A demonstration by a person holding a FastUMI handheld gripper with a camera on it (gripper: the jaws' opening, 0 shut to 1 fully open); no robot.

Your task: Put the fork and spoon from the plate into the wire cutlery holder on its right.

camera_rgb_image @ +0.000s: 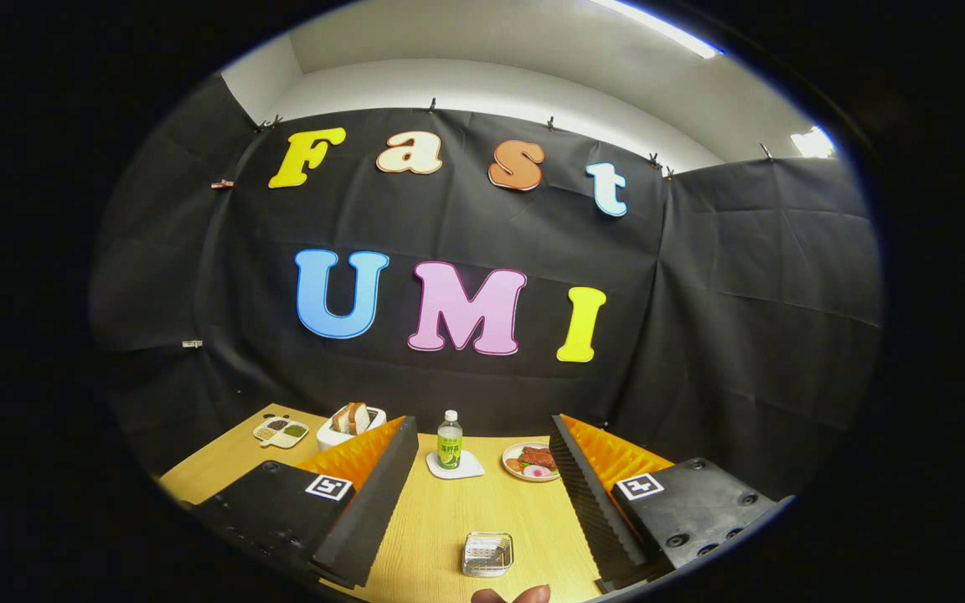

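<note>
The tongs [482, 502] stood wide apart and empty above the worktop [441, 519], with the wire holder [487, 554] lying between the fingers, close in. Beyond it stood a bottle [449, 440] on a coaster [455, 466], a plate of food [530, 461], a toaster [350, 424] and a small dish [281, 431]; fingertips [512, 595] showed just behind the holder.

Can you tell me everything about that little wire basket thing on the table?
The wire cutlery holder is a small, squarish basket of shiny silver-looking wire with rounded corners. It sits upright on the wooden table, between the open fingers of the gripper, close in. Nothing touches it. What is inside is too small to tell. A fingertip pokes in just in front of it, and a green bottle stands far beyond.
</note>
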